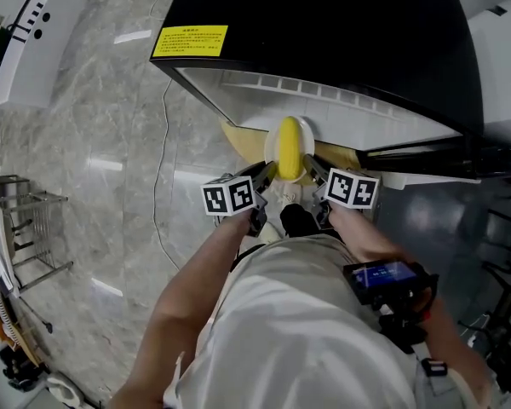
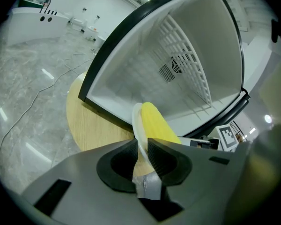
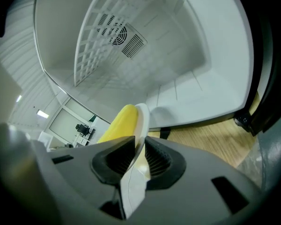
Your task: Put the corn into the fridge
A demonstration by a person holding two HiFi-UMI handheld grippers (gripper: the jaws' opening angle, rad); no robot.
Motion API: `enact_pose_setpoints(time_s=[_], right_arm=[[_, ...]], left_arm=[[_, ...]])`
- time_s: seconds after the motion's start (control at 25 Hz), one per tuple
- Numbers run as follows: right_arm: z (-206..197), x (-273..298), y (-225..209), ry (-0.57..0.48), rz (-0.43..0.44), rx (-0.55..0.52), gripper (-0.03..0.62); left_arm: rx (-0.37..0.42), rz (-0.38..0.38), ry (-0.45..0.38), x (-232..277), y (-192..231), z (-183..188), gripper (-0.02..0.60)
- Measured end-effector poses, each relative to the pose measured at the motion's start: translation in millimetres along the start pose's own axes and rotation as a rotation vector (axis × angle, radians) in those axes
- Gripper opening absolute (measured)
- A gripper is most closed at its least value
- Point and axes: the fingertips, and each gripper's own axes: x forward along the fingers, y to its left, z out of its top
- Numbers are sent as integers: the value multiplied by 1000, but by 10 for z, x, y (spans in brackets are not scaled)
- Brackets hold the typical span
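A yellow corn cob (image 1: 288,147) lies on a small white plate (image 1: 305,135), held in front of the open black mini fridge (image 1: 324,24). My left gripper (image 1: 264,174) is shut on the plate's left rim, and my right gripper (image 1: 312,167) is shut on its right rim. In the left gripper view the rim (image 2: 137,125) sits between the pads of the gripper (image 2: 140,146), with the corn (image 2: 159,123) just beyond. The right gripper view shows that gripper (image 3: 139,146) pinching the plate (image 3: 141,121) beside the corn (image 3: 119,123). The fridge's white inside (image 2: 178,69) stands bare, with a wire shelf (image 3: 103,27).
The fridge stands on a round wooden table (image 2: 91,123). Its black door frame (image 3: 267,78) rises at the right. A cable (image 1: 162,169) runs over the marble floor, a wire rack (image 1: 34,228) stands at the left, and a yellow label (image 1: 190,41) is on the fridge's top.
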Motion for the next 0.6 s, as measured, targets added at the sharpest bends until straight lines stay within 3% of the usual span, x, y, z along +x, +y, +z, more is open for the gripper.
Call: enact_pose_setpoints(time_s=[0.6], right_arm=[[297, 448, -141, -1, -34, -25, 52]], left_arm=[[30, 46, -21, 309, 262, 356, 72]])
